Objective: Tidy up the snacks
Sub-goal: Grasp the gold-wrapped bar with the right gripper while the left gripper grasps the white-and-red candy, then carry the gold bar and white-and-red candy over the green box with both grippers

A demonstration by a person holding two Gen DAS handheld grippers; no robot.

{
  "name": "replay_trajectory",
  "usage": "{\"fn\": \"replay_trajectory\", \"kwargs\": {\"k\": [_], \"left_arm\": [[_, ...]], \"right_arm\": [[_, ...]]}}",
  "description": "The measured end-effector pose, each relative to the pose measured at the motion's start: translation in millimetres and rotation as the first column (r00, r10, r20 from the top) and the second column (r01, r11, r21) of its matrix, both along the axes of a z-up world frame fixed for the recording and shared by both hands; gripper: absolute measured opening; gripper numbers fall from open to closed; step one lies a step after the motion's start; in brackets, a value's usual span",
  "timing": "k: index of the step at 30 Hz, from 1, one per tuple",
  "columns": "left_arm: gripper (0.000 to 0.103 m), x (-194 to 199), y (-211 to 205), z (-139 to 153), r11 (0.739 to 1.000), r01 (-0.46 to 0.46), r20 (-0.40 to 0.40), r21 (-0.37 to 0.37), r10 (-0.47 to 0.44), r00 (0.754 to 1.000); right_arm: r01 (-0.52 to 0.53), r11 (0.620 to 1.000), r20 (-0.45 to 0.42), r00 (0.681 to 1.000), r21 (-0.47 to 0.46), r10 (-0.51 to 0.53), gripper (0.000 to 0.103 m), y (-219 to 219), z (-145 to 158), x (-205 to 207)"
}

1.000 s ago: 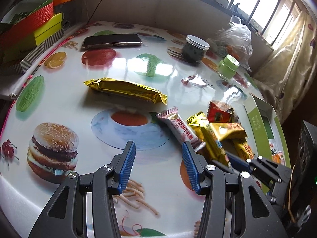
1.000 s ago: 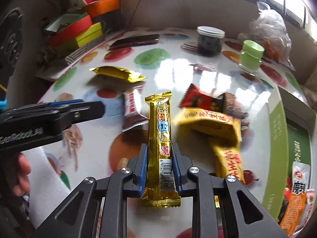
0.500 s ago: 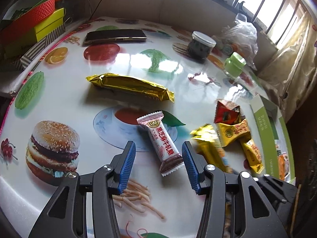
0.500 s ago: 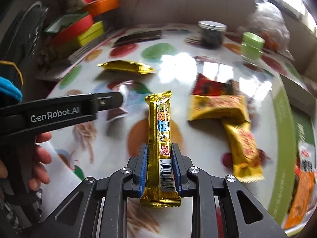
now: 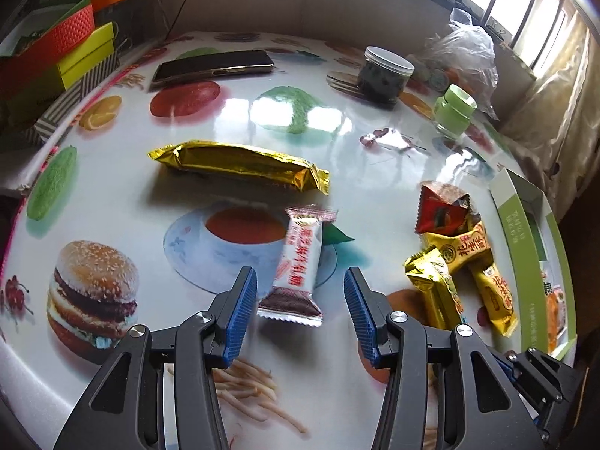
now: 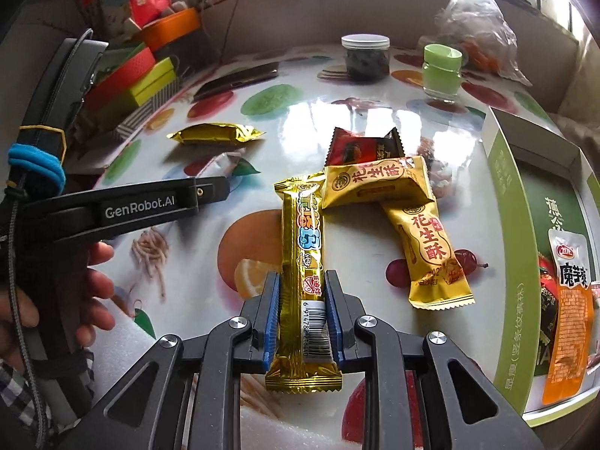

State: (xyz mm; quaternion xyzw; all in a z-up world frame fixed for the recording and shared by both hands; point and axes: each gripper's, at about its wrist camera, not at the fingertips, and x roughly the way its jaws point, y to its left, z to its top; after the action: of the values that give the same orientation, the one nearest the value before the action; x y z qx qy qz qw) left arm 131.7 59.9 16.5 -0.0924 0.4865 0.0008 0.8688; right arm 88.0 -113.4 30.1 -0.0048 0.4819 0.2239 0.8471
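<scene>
Over the food-print table (image 5: pixel 112 206), right gripper (image 6: pixel 302 313) w/ fingers clamped on a long gold snack bar (image 6: pixel 304 262), left gripper (image 5: pixel 298 313) fingers apart either side of a pink-white snack pack (image 5: pixel 300 262), not touching it.

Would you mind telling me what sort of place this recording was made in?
Most likely a home, at a table by a window. The food-print tablecloth, a phone lying beside stacked gift boxes, and lidded jars near the curtained window suggest a lived-in room, not a lab.
</scene>
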Motion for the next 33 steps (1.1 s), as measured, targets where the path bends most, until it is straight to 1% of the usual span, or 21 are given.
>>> {"fn": "replay_trajectory", "kwargs": {"k": [3,6,11,13,14,15,16,18,19,23,33], "left_arm": [[0.050,4,-1,-2,1.000,-0.002,-0.002,0.020,0.002,1.000],[0.050,8,-2,-3,0.997,-0.007,-0.002,0.074,0.007,1.000],[0.050,8,-5,-5,0.992,0.005,0.004,0.125,-0.005,1.000],[0.050,8,-5,-5,0.992,0.003,0.006,0.128,-0.004,1.000],[0.046,7,-5,-5,0.991,-0.001,0.007,0.130,0.000,1.000],[0.040,7,-5,-5,0.991,-0.003,0.009,0.134,0.002,1.000],[0.038,7,-5,-5,0.991,-0.001,0.010,0.133,0.000,1.000],[0.026,6,-6,-4,0.991,0.006,0.010,0.132,-0.007,1.000],[0.024,6,-7,-4,0.991,0.010,0.010,0.132,-0.011,1.000],[0.021,2,-8,-2,0.992,0.020,0.014,0.122,-0.022,1.000],[0.021,-16,-10,18,0.995,0.030,0.067,0.097,-0.036,0.997]], "right_arm": [[0.007,1.000,-0.002,1.000,0.007,-0.007,0.022,-1,0,1],[0.009,1.000,-0.002,1.000,0.009,-0.009,0.022,-1,0,0],[0.012,1.000,-0.003,1.000,0.015,-0.012,0.022,-2,0,0],[0.014,1.000,-0.002,1.000,0.016,-0.014,0.022,-3,0,0],[0.014,1.000,-0.003,1.000,0.015,-0.014,0.022,-3,0,0],[0.016,1.000,-0.003,1.000,0.016,-0.016,0.022,-4,0,0],[0.018,1.000,-0.003,1.000,0.016,-0.018,0.022,-5,0,0],[0.019,1.000,-0.004,1.000,0.017,-0.019,0.022,-5,0,0],[0.020,1.000,-0.004,1.000,0.016,-0.020,0.022,-5,0,-1],[0.022,1.000,-0.002,1.000,0.013,-0.022,0.022,-6,1,-2],[0.027,0.999,0.039,0.999,0.021,-0.028,0.022,-8,13,-14]]}}
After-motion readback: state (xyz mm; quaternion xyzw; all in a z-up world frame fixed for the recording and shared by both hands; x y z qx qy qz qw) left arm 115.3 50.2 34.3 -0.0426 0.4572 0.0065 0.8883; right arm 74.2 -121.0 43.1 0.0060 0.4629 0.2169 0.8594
